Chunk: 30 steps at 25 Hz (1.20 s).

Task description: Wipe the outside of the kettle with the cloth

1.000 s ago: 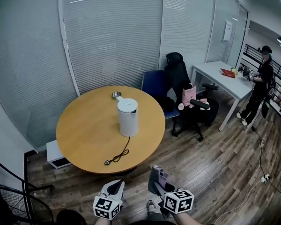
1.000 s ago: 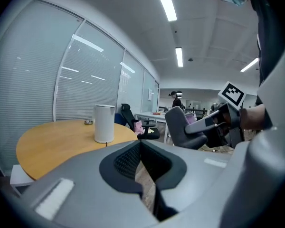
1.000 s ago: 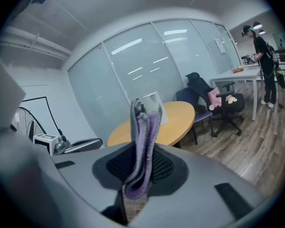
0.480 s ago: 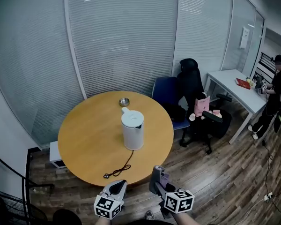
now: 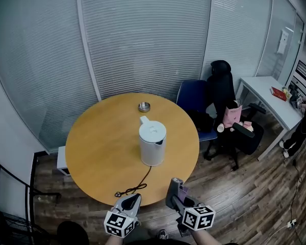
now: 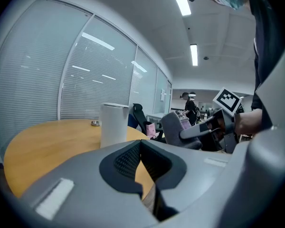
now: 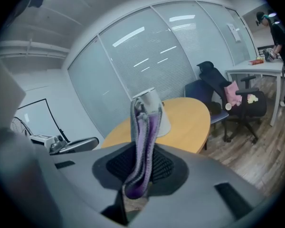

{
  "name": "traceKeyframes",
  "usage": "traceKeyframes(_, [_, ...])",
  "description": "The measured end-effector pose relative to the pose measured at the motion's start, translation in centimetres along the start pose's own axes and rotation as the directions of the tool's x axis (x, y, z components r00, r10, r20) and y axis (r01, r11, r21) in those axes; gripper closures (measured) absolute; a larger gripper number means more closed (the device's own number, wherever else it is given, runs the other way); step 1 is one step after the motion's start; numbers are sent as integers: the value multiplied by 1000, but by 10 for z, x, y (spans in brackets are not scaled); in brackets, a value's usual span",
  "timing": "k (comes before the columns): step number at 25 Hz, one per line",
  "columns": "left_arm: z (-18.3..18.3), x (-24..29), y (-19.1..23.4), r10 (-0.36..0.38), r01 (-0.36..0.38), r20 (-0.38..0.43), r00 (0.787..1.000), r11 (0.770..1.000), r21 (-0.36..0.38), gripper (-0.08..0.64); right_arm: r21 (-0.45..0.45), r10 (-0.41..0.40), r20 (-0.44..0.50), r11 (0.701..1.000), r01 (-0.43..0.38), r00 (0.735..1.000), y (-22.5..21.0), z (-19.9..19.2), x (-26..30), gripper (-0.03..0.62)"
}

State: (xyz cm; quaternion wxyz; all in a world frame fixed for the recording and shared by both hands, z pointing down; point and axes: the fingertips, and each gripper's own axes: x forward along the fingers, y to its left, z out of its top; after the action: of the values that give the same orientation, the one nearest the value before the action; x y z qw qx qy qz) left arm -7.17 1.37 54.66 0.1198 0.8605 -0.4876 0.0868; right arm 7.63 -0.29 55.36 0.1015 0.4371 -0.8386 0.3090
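A white kettle [image 5: 152, 144] stands upright near the middle of the round wooden table [image 5: 102, 147], its black cord [image 5: 134, 184] trailing toward the near edge. The kettle [image 6: 113, 125] also shows in the left gripper view, and partly behind the cloth in the right gripper view. My left gripper [image 5: 130, 201] is shut with nothing in it, below the table's near edge. Beside it, my right gripper [image 5: 176, 189] is shut on a folded grey and purple cloth [image 7: 143, 144], which stands up between the jaws. Both grippers are well short of the kettle.
A small metal dish [image 5: 144, 106] sits at the table's far side. A blue chair [image 5: 192, 98] and a black office chair [image 5: 229, 116] with a pink bag stand right of the table. A white desk [image 5: 268, 98] is further right, a white box [image 5: 61, 161] under the table's left.
The table and kettle have drawn closer and shifted right in the head view as I approach. Both grippers keep their states, and the cloth stays in the right one.
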Motion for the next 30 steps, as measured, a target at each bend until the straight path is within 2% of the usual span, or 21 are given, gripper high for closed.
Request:
traceKeyframes(8, [17,27,50,-71,71,-20,997,997,24,548,32,-64,12,997,63,998,3,21,40,512])
traceKeyframes(18, [59,68,114,-170,168,12,985,981,97,548,86,-183,110,981,174,977,8,60,83,511])
traceKeyframes(22, [73,83,127,-234,229,17,972,962,148,548,108,-241,153,968,227,958,7,72,93,512])
traceKeyframes(26, [90,98,132,-317,304,34,948,931,200,546,108,-296,188,954,279,937,6,85,102,512])
traceKeyframes(30, [107,113,132,-360,339,56,931,911,235,546,118,-331,217,943,312,918,1,98,108,511])
